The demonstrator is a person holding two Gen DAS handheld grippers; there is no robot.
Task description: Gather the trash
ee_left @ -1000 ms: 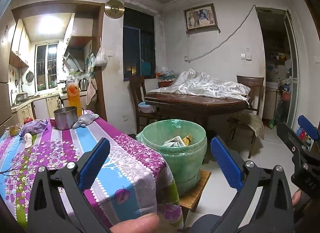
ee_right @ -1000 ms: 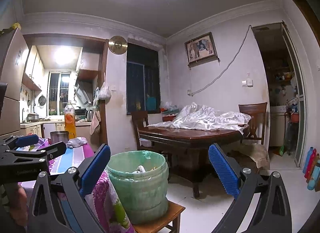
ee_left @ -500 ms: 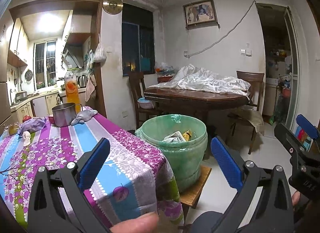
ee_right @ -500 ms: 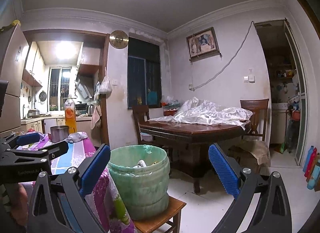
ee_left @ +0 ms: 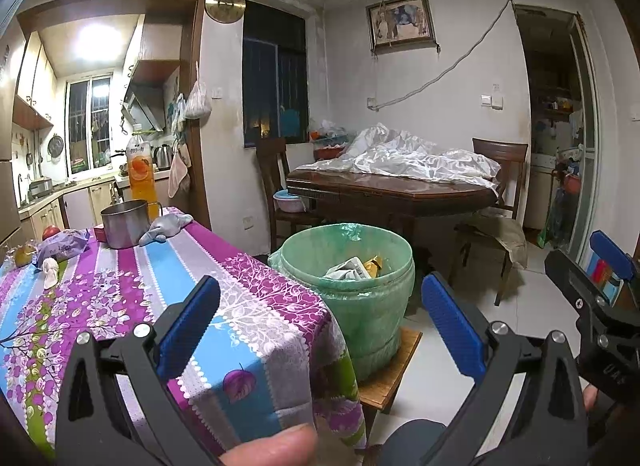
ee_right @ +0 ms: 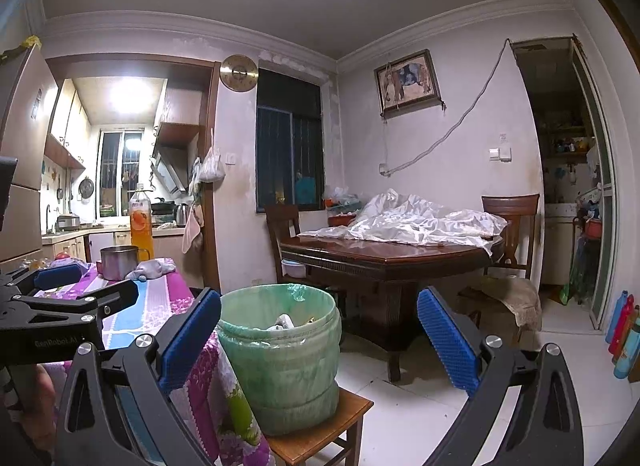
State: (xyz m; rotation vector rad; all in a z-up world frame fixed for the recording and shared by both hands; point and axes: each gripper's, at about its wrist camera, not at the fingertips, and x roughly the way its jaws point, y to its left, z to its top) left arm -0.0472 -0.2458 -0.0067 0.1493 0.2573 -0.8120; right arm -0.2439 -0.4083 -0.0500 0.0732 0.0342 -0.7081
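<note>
A green-lined trash bin [ee_left: 360, 306] stands on a low wooden stool [ee_left: 394, 370] beside the corner of the table [ee_left: 256, 306], with crumpled wrappers [ee_left: 354, 268] inside it. My left gripper [ee_left: 320, 328] hangs open and empty over that corner, short of the bin. On the table's far left lie a purple wrapper [ee_left: 66, 244] and a white crumpled tissue [ee_left: 50, 266]. In the right wrist view, my right gripper [ee_right: 320, 342] is open and empty, facing the bin [ee_right: 280, 358] from a little lower. Each gripper also shows at the edge of the other's view.
A metal pot [ee_left: 124, 223], a grey cloth [ee_left: 166, 223], an orange drink bottle [ee_left: 140, 169] and fruit [ee_left: 50, 231] stand at the table's far end. Behind the bin are a dark wooden table [ee_left: 392, 193] under white plastic sheeting and chairs [ee_left: 500, 169]. White tiled floor lies to the right.
Both views have shifted slightly, so the bin sits a little higher in each frame. Both grippers stay open and empty, and nothing on the table has moved.
</note>
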